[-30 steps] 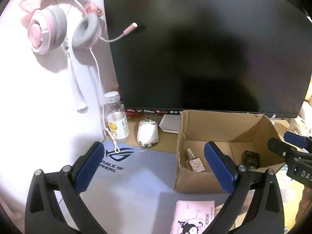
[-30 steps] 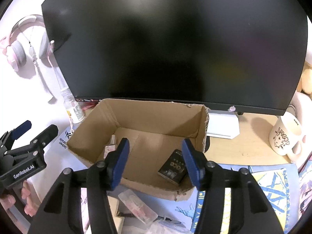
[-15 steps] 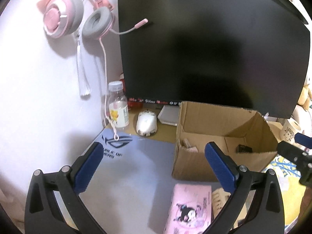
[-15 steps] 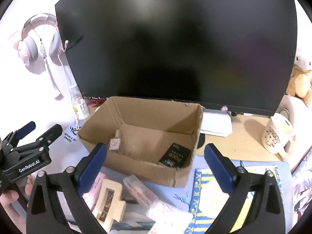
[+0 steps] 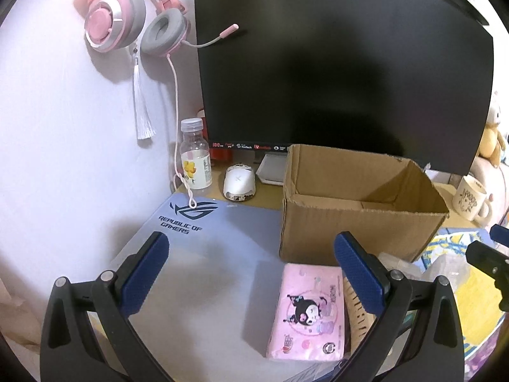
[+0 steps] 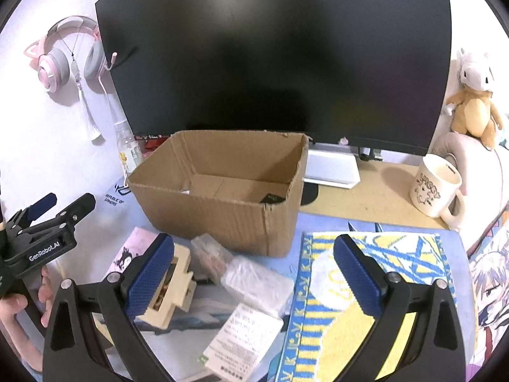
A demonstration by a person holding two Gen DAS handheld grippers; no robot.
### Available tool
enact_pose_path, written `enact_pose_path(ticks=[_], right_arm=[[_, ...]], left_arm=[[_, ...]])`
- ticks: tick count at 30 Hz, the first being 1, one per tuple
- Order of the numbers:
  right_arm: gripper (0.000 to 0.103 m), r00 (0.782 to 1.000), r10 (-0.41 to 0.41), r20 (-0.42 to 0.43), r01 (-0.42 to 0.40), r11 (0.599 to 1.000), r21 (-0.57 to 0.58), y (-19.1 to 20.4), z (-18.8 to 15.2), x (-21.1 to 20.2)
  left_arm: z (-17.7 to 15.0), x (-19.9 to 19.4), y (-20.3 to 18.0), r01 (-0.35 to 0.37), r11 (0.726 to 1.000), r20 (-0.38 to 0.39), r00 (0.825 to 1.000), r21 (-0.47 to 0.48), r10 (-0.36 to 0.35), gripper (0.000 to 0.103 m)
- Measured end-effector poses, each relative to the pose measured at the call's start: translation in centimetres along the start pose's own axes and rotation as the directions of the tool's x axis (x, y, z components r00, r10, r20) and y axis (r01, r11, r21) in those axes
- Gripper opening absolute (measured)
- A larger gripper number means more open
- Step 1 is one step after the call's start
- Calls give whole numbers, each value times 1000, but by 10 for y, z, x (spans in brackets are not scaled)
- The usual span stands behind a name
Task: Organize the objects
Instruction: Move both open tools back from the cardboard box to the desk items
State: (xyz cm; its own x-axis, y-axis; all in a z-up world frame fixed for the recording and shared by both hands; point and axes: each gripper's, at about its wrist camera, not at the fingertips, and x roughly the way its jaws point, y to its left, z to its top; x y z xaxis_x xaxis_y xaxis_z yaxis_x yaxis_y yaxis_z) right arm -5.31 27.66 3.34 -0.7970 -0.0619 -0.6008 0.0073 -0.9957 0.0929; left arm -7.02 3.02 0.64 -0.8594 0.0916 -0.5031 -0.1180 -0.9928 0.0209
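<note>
**Sorting half done: box started, clutter waiting**

Holding both your left gripper [image 5: 251,270] and right gripper [image 6: 253,273] spread and empty, you have a dark item in the open brown cardboard box [image 6: 222,210]; the pink cartoon-printed packet [image 5: 307,310], cream case [image 6: 170,286] and clear plastic packs [image 6: 254,278] lie outside, just before it.

This is a home gaming desk, most likely in a bedroom. A large dark monitor [image 6: 273,57] fills the back of the tabletop [image 6: 381,187] and serves as the landmark. To its left, a pink cat-ear headset [image 5: 130,16] hangs on the white wall, with a drinks bottle [image 5: 194,156] and a white mouse [image 5: 239,185] below it. In front of the monitor lies a "Republic of Gamers" desk mat [image 5: 197,242] bearing a cardboard box [image 6: 222,197]. To the monitor's right stand a cartoon mug [image 6: 434,187] and a plush toy [image 6: 474,102], with anime-print mats [image 6: 490,280] spread before them.
</note>
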Motion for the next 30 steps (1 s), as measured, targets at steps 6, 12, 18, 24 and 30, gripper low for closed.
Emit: enact_pose_path(ticks=[6,12,18,24,30], right_arm=[[103,999,-7,-38,8,999,37,-1,-13,2],[103,998,-16,-64,18,999,31,0,-20,12],[103,993,-35,-110,38,999,30,0,-27,23],[103,991,-54,-124,57,998,15,4,-33,25],[103,983,-51,-179,61,997,49,2,-42,30]], left_arm=[[-10,7,-2,75,997,-40,996,-14,-75,103],[-12,7,-6,78,997,-42,996,4,-77,103],[-16,17,-5,61,998,-77,995,13,-60,103],[-22,28,-2,51,998,-118,992,23,-48,103],[-25,34,-7,50,998,-143,989,47,-43,103]])
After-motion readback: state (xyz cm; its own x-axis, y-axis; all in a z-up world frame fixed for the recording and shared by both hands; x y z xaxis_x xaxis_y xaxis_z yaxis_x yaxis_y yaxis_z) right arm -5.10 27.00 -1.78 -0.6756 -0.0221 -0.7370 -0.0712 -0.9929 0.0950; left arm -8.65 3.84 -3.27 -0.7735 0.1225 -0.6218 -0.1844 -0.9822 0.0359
